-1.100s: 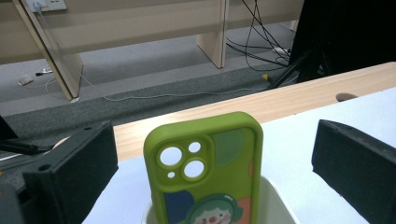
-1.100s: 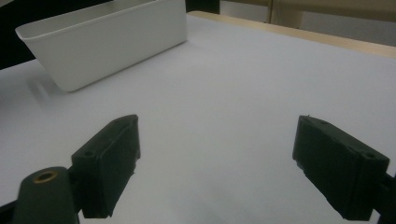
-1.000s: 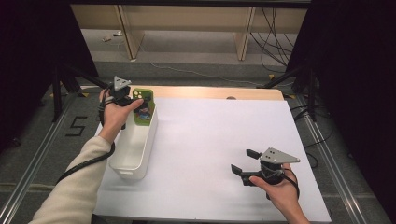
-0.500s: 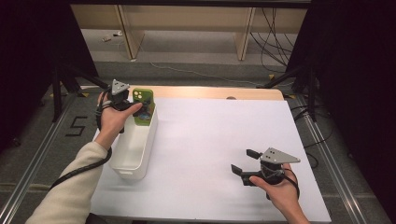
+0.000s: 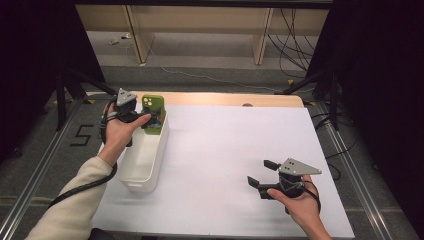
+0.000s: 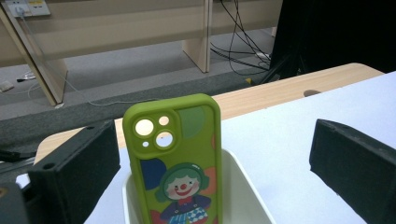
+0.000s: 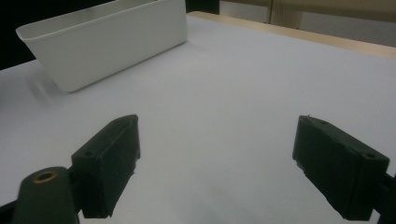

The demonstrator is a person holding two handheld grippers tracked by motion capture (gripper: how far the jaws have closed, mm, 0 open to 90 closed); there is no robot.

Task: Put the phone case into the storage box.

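Observation:
A green phone case (image 5: 153,112) with a cartoon clown print (image 6: 175,163) stands upright at the far end of a white bin (image 5: 145,160). It leans on the bin's end wall. My left gripper (image 5: 151,120) is open, with one jaw on each side of the case (image 6: 210,140); the left jaw is very near its edge and the right jaw is well clear. My right gripper (image 5: 261,173) rests open on the white table surface at the near right, with nothing between its jaws (image 7: 217,140). The bin (image 7: 107,37) lies far ahead of it.
A white sheet (image 5: 240,145) covers the table, and a wooden strip with a small hole (image 5: 246,105) runs along its far edge. Beyond it are wooden furniture legs (image 5: 262,35) and floor cables (image 5: 295,50). Dark stands flank both sides.
My left hand and gripper have shifted slightly by the case, which stays upright in the bin. The right gripper has not moved.

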